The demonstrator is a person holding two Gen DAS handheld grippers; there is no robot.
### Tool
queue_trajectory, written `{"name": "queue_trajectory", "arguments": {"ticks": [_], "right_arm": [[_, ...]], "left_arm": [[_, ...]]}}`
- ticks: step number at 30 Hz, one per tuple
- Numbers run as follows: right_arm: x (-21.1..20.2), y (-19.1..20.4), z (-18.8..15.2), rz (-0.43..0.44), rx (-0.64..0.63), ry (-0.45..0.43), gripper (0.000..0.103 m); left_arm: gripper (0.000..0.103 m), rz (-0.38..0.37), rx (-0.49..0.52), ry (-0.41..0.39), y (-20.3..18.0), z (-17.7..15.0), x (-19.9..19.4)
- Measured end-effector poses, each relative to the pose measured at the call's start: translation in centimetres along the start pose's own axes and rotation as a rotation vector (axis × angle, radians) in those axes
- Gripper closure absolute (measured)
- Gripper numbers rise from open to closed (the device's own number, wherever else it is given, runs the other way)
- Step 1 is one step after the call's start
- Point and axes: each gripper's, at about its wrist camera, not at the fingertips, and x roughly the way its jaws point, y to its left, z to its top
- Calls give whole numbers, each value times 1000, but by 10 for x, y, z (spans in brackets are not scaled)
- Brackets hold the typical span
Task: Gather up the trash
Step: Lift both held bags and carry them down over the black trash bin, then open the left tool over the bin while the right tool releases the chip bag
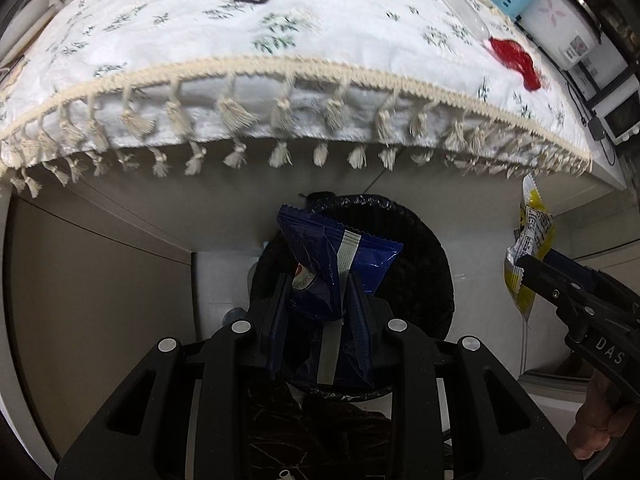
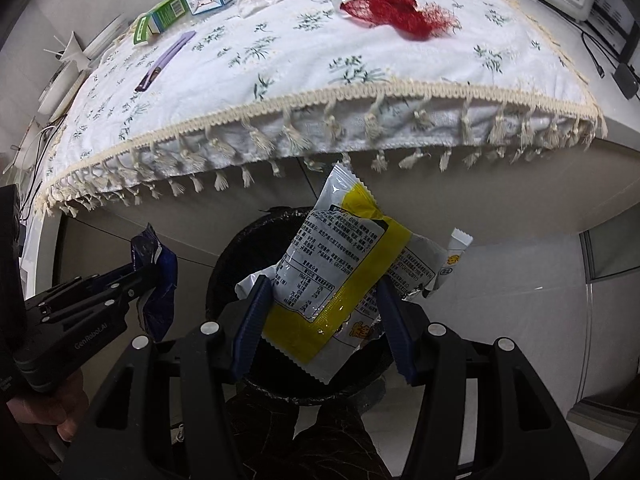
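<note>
Left gripper [image 1: 316, 300] pinches blue wrapper [image 1: 340, 256] — right gripper [image 2: 324, 312] clamps yellow packet [image 2: 344, 264] (above bin [image 2: 224, 276]).

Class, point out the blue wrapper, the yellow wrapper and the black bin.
blue wrapper [image 1: 320, 264]: left wrist view, middle of its crinkled face.
yellow wrapper [image 2: 340, 280]: right wrist view, its yellow band.
black bin [image 1: 416, 280]: left wrist view, right side of its liner.

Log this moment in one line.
left gripper: holds blue wrapper | right gripper: holds yellow wrapper | both over bin
</note>
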Motion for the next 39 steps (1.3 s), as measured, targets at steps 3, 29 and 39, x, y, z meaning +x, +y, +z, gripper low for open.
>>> {"name": "queue_trajectory", "arguments": {"ticks": [3, 29, 39], "right_arm": [[3, -4, -5, -2, 5, 5, 51], [3, -31, -32, -58, 68, 33, 51], [0, -26, -28, -52, 66, 22, 51]], "left_arm": [[75, -8, 14, 0, -5, -3, 6], [62, -56, 108, 32, -52, -14, 53], [37, -65, 100, 2, -46, -13, 37]]}}
